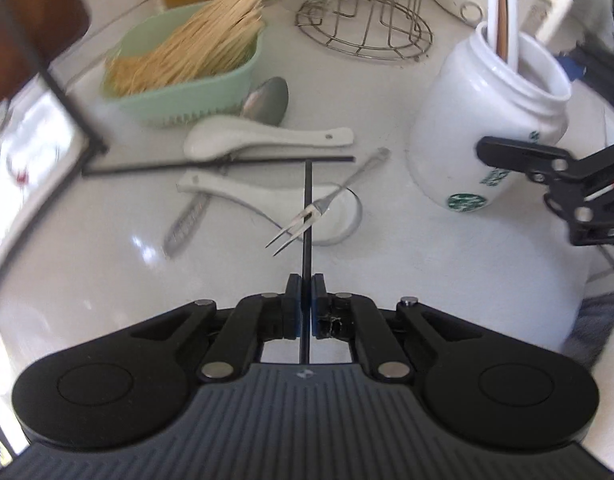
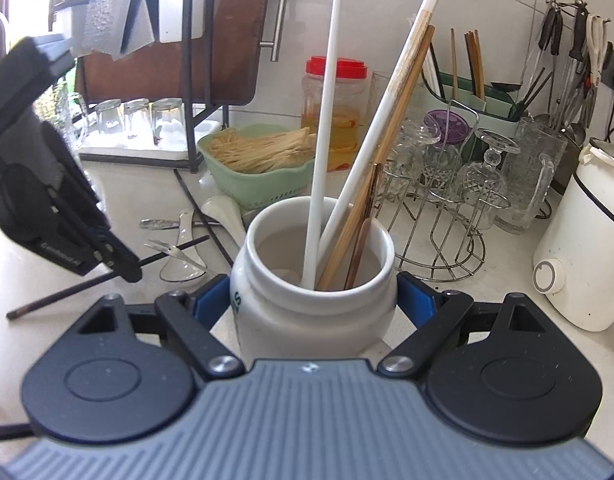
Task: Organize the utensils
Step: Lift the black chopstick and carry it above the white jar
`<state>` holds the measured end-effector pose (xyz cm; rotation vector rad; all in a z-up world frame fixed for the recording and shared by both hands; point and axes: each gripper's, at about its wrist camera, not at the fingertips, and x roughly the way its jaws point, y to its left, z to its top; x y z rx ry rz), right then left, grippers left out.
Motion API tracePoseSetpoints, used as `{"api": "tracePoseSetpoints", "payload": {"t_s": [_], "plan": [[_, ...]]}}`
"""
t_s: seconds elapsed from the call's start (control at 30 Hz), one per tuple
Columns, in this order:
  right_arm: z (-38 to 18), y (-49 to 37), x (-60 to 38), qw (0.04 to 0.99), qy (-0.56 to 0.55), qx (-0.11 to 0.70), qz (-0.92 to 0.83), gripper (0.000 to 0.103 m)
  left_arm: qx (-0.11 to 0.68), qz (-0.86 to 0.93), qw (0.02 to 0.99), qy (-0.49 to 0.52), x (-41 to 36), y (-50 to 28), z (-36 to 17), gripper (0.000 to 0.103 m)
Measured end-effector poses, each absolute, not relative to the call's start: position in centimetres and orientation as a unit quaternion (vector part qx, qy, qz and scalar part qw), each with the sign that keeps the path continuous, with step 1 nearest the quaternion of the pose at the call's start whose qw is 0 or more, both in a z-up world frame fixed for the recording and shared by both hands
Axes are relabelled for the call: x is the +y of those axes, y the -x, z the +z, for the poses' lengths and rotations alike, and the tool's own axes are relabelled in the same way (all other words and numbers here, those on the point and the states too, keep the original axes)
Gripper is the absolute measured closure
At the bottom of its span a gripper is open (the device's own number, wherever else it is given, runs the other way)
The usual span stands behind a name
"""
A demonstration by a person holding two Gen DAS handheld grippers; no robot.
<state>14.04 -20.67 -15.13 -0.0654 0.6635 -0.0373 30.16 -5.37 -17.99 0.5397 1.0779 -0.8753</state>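
Prob. a home kitchen: glass rack [image 2: 439, 216], hung utensils [image 2: 567, 64], chopping board [image 2: 227, 40] on counter [image 1: 387, 248].

both wrist views look steeply down, close over the counter [image 1: 387, 240], sharing the white jar [image 2: 313, 280] and spoons.

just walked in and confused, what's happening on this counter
A person is sorting utensils with two handheld grippers. The left gripper is shut on a black chopstick. The right gripper clamps a white jar that already holds several chopsticks. White spoons, a small fork and another black chopstick still lie on the counter.
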Motion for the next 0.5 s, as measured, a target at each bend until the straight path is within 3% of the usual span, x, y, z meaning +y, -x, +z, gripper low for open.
{"api": "tracePoseSetpoints", "payload": {"t_s": [0.5], "plan": [[-14.9, -13.2, -20.7, 0.940, 0.039, 0.339, 0.013, 0.013, 0.527, -0.300, 0.784, -0.133, -0.1, -25.4, -19.2, 0.098]]}}
